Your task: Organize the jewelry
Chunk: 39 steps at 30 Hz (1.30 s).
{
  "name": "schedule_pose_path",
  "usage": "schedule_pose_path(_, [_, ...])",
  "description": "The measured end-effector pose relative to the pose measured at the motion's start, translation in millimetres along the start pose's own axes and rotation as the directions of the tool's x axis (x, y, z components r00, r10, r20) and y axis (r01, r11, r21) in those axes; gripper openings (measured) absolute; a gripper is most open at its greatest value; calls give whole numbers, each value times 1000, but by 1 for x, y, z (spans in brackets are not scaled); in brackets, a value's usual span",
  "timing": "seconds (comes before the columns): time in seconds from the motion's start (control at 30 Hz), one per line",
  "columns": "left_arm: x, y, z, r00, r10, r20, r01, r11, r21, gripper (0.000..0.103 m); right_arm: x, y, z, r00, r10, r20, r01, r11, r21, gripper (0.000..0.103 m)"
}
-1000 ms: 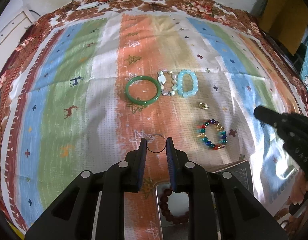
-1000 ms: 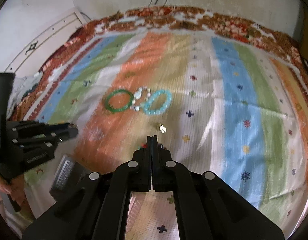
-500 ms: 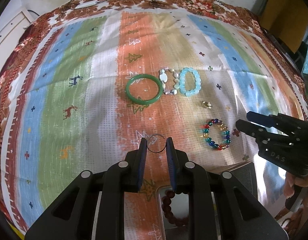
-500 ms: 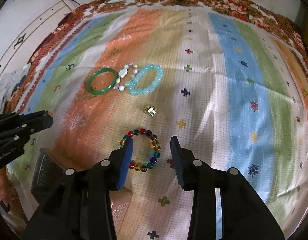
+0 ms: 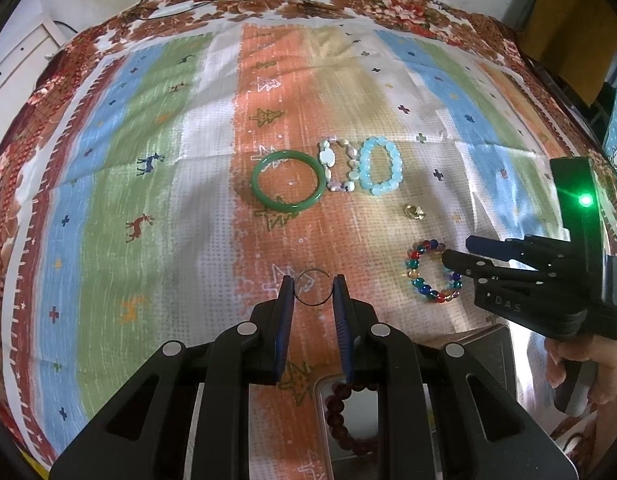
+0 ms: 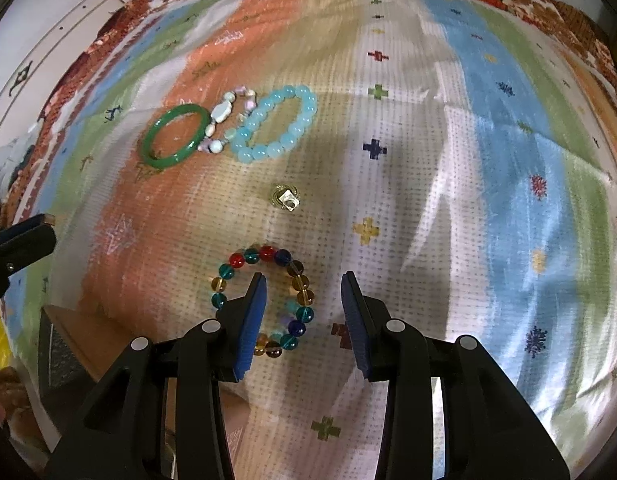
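My left gripper is shut on a thin wire ring and holds it just above the striped cloth. My right gripper stands open low over a multicolour bead bracelet, whose right side lies between the fingers without touching the pads. The left wrist view shows the same right gripper at that bracelet. Farther back lie a green bangle, a pearl and shell bracelet, a light blue bead bracelet and a small gold ring.
An open jewellery box sits at the near edge, and a dark red bead bracelet lies in it beneath my left gripper. A person's hand grips the right tool. A white cabinet stands to the far left.
My right gripper went from shut to open and came down over the multicolour bracelet. The left gripper and its wire ring have not moved.
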<state>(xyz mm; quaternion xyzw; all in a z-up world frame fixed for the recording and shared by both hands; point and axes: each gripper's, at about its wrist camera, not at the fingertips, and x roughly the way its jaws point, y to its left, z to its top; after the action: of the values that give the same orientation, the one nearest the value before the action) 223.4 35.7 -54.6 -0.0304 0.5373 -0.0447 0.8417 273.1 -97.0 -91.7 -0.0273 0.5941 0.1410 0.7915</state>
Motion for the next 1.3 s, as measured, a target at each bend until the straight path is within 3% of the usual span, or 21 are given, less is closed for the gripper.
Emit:
schedule_pose_path(0.33, [0,0,3,1000,-2,0,2,1000,5,19,12,-1,-1,999,9,-39,-9,1000,6,38])
schedule_pose_path(0.4, [0,-1,3,1000,-2,0,2,1000,7,19,13,-3,0,999,4,-39,-4,1000,9,33])
schedule_pose_path(0.47, [0,-1,3,1000,-2,0,2,1000,8,19,13,-5,0,999,-8,-36,8,1000,11,16])
schedule_pose_path(0.57, [1,-1,3,1000,-1,0,1,1000,6,19,13,-11,0,999,1,-37,0,1000,25,10])
schedule_pose_path(0.83, [0,-1,3,1000,-3,0,3,1000,7,19,3,-7,-4,1000,-8,-10,8,1000,12,10])
schedule_pose_path(1.3, [-10,-10,-3,1000,-24,18,23,999,27,19,-68,8,-5,984,1,178,0,1000,-8,10])
